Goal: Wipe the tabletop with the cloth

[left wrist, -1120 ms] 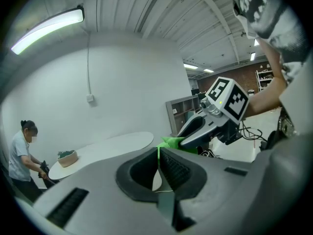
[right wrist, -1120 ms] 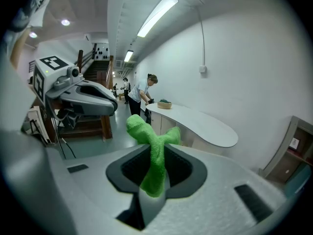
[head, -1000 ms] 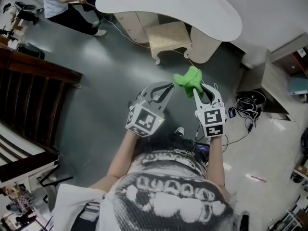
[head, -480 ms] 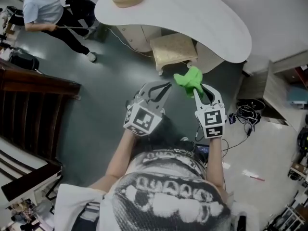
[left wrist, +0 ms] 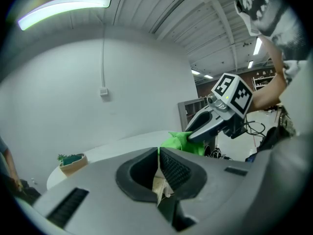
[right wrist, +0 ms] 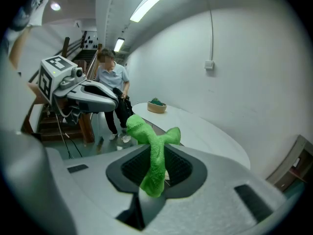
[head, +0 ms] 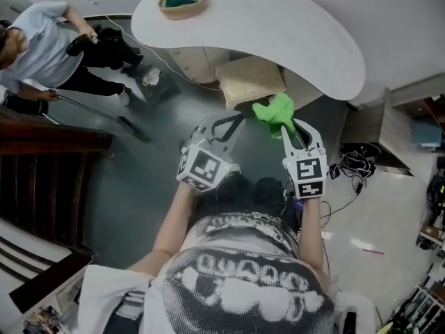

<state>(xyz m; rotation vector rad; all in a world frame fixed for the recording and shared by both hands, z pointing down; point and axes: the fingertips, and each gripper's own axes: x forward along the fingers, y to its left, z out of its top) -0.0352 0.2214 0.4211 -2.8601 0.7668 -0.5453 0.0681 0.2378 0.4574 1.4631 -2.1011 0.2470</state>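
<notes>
The right gripper (right wrist: 156,166) is clamped on the green cloth (right wrist: 152,141), which it holds in the air short of the white tabletop (head: 278,26). The left gripper (left wrist: 159,166) is closed on nothing. Pinched by one thin fold, the cloth could pull free once it drags across the surface.

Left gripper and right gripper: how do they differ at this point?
The left gripper has its jaws together with nothing between them; the right gripper is clamped on the green cloth, which sticks up past its jaws. In the head view the left gripper angles toward the right one, while the right gripper points more straight ahead. Both are held in the air short of the white table, not touching it.
</notes>
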